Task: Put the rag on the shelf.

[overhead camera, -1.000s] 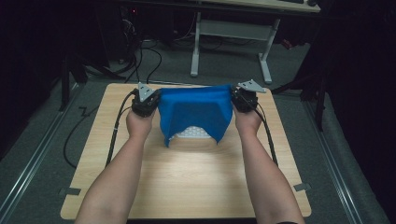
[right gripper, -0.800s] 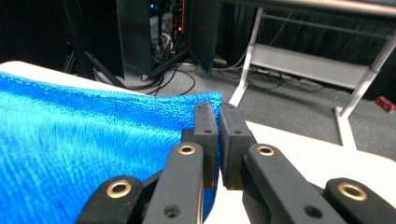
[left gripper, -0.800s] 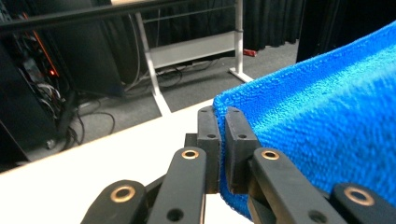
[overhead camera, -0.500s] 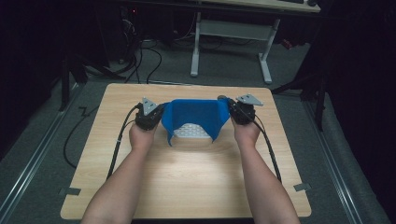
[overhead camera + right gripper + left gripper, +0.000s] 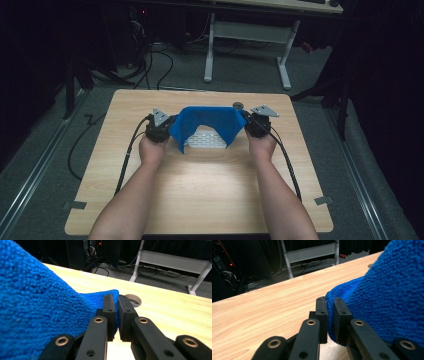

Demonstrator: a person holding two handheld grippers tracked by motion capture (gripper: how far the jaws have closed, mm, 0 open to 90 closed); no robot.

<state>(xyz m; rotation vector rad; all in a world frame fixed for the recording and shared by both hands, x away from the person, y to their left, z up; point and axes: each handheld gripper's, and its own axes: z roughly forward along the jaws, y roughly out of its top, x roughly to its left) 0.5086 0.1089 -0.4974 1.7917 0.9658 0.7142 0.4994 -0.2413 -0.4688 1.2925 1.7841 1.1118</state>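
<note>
Between left tool (image 5: 165, 126) and right tool (image 5: 251, 121), pinched blue cloth (image 5: 206, 121).

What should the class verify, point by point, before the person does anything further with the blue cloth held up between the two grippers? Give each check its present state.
1. Left gripper pinching a corner of the blue cloth: ok, jaws closed on the cloth's edge.
2. Right gripper pinching the other corner: ok, cloth edge clamped between its jaws.
3. Cloth off the table: the corners are raised; whether the hanging edge clears the table, cannot tell.
4. Cloth pulled taut: not ok, it sags in the middle between the grippers.
5. White patterned item under the cloth free of it: cannot tell, the cloth hides part of it.
6. Round grommet near the right gripper out of the way: ok, it sits flush in the table.
</note>
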